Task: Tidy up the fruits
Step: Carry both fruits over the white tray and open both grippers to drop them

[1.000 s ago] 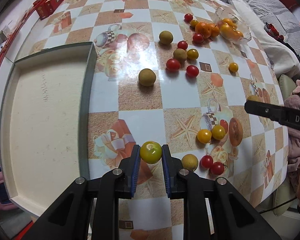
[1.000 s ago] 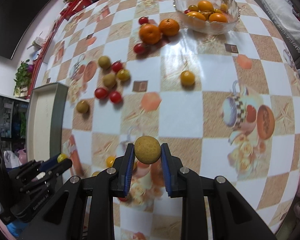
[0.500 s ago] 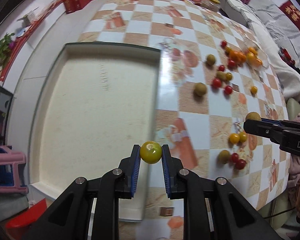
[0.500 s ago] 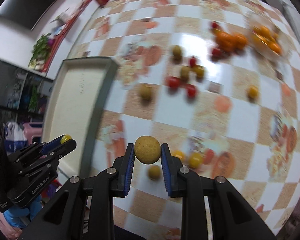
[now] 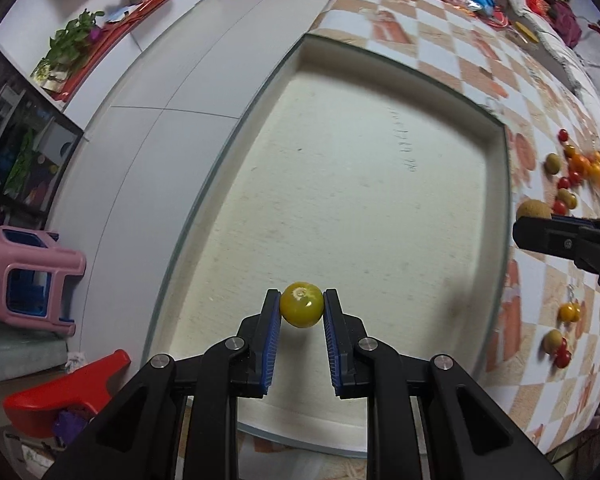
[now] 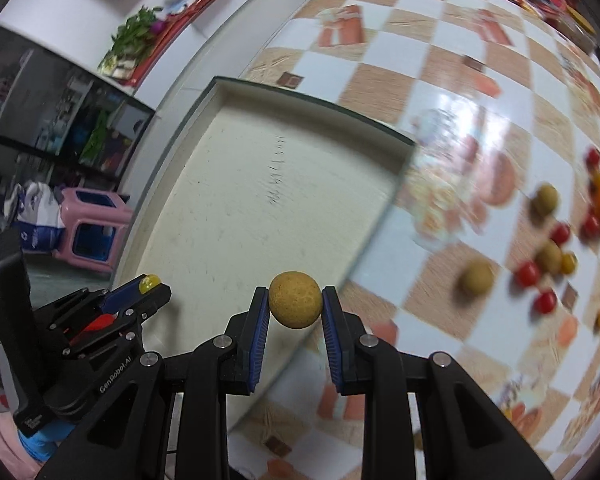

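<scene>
Bare floor of shallow cream rectangular tray fills frame centre; scattered small fruits crowd right edge.

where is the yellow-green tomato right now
In the left wrist view it sits clamped in the left tongs, the yellow-green tomato over the tray's near end.

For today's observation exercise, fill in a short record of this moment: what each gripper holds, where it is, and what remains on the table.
left gripper: shut on a yellow-green tomato, over the tray
right gripper: shut on a tan round fruit, above the tray's near right edge
tray: nothing lying in it
table: red, yellow, tan and orange fruits scattered right of the tray
</scene>
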Available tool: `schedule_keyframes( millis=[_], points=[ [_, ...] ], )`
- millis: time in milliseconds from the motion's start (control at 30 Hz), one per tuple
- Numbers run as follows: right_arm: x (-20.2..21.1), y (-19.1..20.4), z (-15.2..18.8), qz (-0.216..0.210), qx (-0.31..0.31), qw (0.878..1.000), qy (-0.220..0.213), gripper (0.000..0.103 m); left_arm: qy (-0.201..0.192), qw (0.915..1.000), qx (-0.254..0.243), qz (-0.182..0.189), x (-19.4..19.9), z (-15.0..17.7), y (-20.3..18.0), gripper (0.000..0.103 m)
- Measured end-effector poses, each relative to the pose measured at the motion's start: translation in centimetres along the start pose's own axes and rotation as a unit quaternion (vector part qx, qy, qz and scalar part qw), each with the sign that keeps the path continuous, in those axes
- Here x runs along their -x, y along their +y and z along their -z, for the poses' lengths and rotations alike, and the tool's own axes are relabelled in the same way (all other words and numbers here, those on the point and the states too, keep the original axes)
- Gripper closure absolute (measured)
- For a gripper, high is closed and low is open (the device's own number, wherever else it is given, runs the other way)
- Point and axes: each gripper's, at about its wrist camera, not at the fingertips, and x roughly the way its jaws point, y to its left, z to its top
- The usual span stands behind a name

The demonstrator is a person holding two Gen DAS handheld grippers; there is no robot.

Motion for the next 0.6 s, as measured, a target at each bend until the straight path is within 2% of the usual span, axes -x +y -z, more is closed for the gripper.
schedule_keyframes(
  millis=[133, 400, 433, 500, 533, 567, 600],
  points=[
    [-2.4, 1.0, -1.6, 0.018, 0.018, 0.999, 0.02, 0.075, 0.007, 0.9999, -0.004, -0.01, -1.3, 0.1, 0.5, 0.08],
    [-5.8, 1.5, -1.8, 0.048, 0.04, 0.997, 0.051, 0.074, 0.012, 0.9994, -0.022, -0.023, -2.4, 0.8, 0.2, 0.08],
    [-6.0, 1.5, -1.7, 0.048, 0.041, 0.996, 0.055, 0.073, 0.012, 0.9994, -0.024, -0.023, -2.5, 0.9, 0.2, 0.08],
    [-6.3, 1.5, -1.8, 0.046, 0.04, 0.996, 0.059, 0.062, 0.012, 0.9993, -0.026, -0.024, -2.5, 0.9, 0.3, 0.076],
    [-6.4, 1.6, -1.8, 0.041, 0.041, 0.997, 0.058, 0.059, 0.012, 0.9992, -0.027, -0.028, -2.4, 0.9, 0.3, 0.054],
    [-6.4, 1.7, -1.9, 0.039, 0.044, 0.997, 0.058, 0.05, 0.01, 0.9991, -0.025, -0.032, -2.4, 1.0, 0.2, 0.026],
    [-6.4, 2.0, -1.9, 0.039, 0.049, 0.996, 0.058, 0.04, 0.001, 0.999, -0.023, -0.039, -2.2, 1.0, 0.3, 0.02]
  ],
)
